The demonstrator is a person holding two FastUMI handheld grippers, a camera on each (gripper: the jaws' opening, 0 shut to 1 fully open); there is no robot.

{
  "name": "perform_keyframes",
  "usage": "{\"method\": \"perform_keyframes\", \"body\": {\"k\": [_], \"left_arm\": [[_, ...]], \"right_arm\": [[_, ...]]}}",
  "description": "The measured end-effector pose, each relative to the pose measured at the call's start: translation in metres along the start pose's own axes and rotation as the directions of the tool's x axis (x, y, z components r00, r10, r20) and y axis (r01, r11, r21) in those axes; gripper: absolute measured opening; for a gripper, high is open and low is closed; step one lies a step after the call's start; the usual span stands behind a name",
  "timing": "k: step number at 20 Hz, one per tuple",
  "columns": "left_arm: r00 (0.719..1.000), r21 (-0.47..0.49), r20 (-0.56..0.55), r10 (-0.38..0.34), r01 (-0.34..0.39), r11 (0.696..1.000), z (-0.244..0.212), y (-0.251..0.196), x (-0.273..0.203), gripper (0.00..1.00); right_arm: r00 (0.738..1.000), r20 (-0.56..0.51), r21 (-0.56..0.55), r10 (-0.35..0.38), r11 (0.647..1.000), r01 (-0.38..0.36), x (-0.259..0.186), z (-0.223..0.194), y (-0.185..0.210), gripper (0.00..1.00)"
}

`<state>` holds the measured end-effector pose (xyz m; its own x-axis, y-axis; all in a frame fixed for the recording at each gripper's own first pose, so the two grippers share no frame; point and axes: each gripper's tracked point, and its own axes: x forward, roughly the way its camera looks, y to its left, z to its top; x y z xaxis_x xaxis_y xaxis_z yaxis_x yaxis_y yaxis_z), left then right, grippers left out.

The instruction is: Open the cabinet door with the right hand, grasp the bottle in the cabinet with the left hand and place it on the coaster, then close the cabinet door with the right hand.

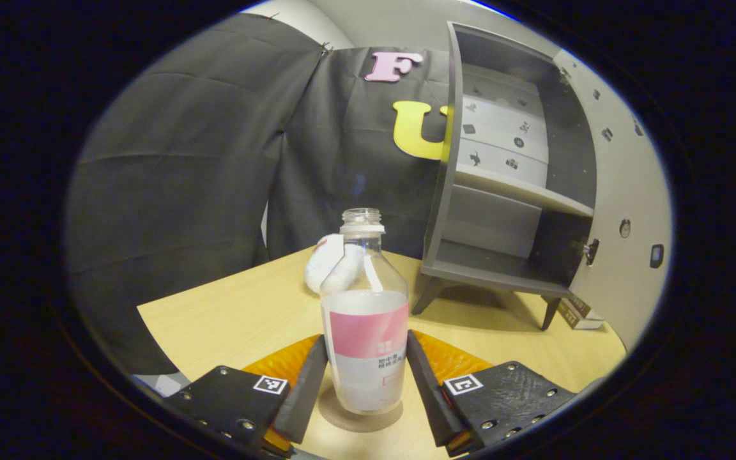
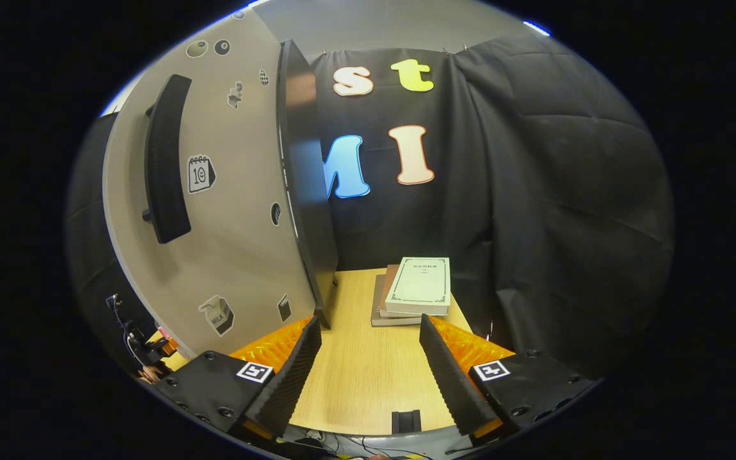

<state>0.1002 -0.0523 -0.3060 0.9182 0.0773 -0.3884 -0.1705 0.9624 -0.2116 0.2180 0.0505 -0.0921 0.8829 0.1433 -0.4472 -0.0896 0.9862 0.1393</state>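
Note:
A clear bottle (image 1: 365, 332) with a pink label and no cap stands upright on a round brown coaster (image 1: 360, 418) on the wooden table. My left gripper (image 1: 367, 340) is shut on it, one fingertip pressing each side at label height. Behind it to the right, the grey cabinet (image 1: 502, 211) stands open, its shelves bare. Its pale door (image 1: 623, 191) is swung out at the far right. In the right gripper view that door (image 2: 234, 211), with a black handle (image 2: 167, 160), rises close on the left. My right gripper (image 2: 369, 326) is open beside the door's free edge, holding nothing.
A white plush object (image 1: 329, 262) lies just behind the bottle. A small box (image 1: 577, 314) sits under the cabinet's right leg. A stack of books (image 2: 416, 287) lies ahead of the right gripper by the black cloth wall. The table's near edge (image 2: 368, 431) is right below that gripper.

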Motion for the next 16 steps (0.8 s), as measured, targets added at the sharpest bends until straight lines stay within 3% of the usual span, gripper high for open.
{"method": "perform_keyframes", "body": {"k": [6, 14, 16], "left_arm": [[0.999, 0.041, -0.040, 0.021, -0.019, 0.999, -0.027, 0.000, 0.012, 0.72], [0.999, 0.059, -0.045, 0.017, -0.014, 0.998, -0.031, -0.004, -0.002, 0.75], [0.999, 0.065, -0.049, 0.021, -0.018, 0.998, -0.030, -0.005, -0.005, 0.72]], "right_arm": [[1.000, -0.014, -0.009, -0.013, 1.000, 0.013, 0.002, -0.006, 0.001, 0.98], [1.000, -0.031, -0.013, 0.002, 1.000, -0.003, 0.008, -0.013, 0.011, 0.98], [1.000, -0.029, -0.020, 0.008, 1.000, -0.008, 0.009, -0.012, 0.012, 0.98]]}}
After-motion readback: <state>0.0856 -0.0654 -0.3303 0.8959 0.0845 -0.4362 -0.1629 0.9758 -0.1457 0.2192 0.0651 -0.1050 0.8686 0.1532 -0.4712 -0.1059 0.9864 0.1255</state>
